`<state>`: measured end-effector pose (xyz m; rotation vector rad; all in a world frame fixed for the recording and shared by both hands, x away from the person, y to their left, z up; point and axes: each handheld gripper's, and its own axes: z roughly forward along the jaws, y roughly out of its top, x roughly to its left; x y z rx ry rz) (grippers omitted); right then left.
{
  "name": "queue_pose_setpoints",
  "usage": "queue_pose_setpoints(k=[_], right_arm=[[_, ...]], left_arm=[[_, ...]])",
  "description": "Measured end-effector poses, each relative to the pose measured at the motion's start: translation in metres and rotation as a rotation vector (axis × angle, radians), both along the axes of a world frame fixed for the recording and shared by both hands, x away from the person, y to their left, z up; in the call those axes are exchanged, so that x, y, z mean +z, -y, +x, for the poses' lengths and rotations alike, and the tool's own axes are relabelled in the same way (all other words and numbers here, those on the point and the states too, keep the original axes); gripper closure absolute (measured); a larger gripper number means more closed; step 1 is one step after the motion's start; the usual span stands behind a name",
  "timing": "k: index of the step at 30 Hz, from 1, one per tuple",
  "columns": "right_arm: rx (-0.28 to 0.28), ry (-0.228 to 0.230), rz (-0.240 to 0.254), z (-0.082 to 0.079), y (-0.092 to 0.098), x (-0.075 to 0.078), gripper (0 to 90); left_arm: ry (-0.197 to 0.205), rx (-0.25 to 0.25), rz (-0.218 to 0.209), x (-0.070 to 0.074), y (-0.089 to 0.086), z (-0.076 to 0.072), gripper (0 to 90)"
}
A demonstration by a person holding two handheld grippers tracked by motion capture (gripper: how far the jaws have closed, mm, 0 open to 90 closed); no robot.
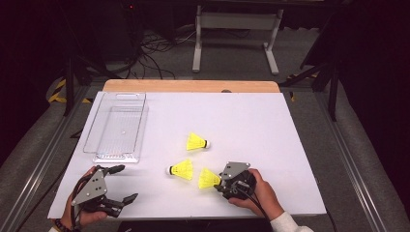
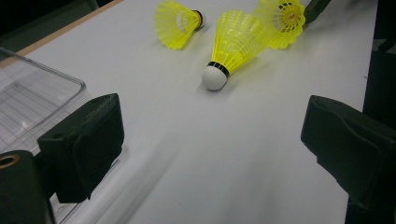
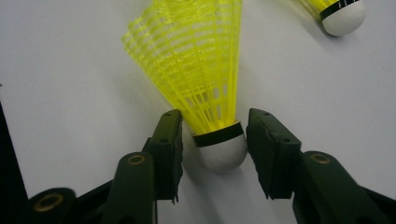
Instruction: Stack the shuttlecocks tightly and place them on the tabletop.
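Jaws: right gripper point(image 3: 214, 151) spread astride shuttlecock point(image 3: 219, 148) cork, not yet touching; left gripper point(image 2: 210, 144) spread, empty.
Technique: pinch cork squarely, spare skirt.

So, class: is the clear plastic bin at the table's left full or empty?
Empty. In the high view the clear bin shows only its bare ribbed floor, and all three yellow shuttlecocks lie outside it on the white table.

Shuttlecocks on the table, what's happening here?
A person holds a gripper in each hand. The right gripper has its jaws around the cork end of the nearest shuttlecock, with small gaps on both sides, so no grip yet. The left gripper rests open near the clear bin. Two other shuttlecocks lie loose on the table.
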<state>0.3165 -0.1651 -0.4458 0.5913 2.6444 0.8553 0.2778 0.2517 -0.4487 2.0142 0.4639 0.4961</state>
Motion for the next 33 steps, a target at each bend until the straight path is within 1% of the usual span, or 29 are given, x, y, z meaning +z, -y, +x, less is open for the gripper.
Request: queue_pose_setpoints(k=[3, 8, 13, 19, 33], right_arm=[[0.002, 0.001, 0.001, -0.0006, -0.001, -0.0003, 61.4], [0.01, 0.009, -0.006, -0.0011, -0.0015, -0.0004, 63.4], [0.018, 0.02, -0.013, -0.0021, -0.0022, -0.0002, 63.7], [0.02, 0.036, -0.006, -0.0032, -0.0021, 0.0013, 65.0], [-0.001, 0.055, 0.0, -0.0028, 0.0003, 0.0028, 65.0]], left_arm=[[-0.001, -0.001, 0.002, -0.0001, 0.0002, 0.0001, 6.9], [-0.002, -0.001, 0.003, -0.0001, 0.0002, 0.0, 6.9], [-0.002, -0.003, 0.002, 0.0, 0.0003, 0.0, 6.9], [-0.002, -0.002, 0.002, 0.0, 0.0003, 0.0001, 6.9], [-0.002, -0.003, 0.004, 0.0, 0.0005, 0.0, 7.2]])
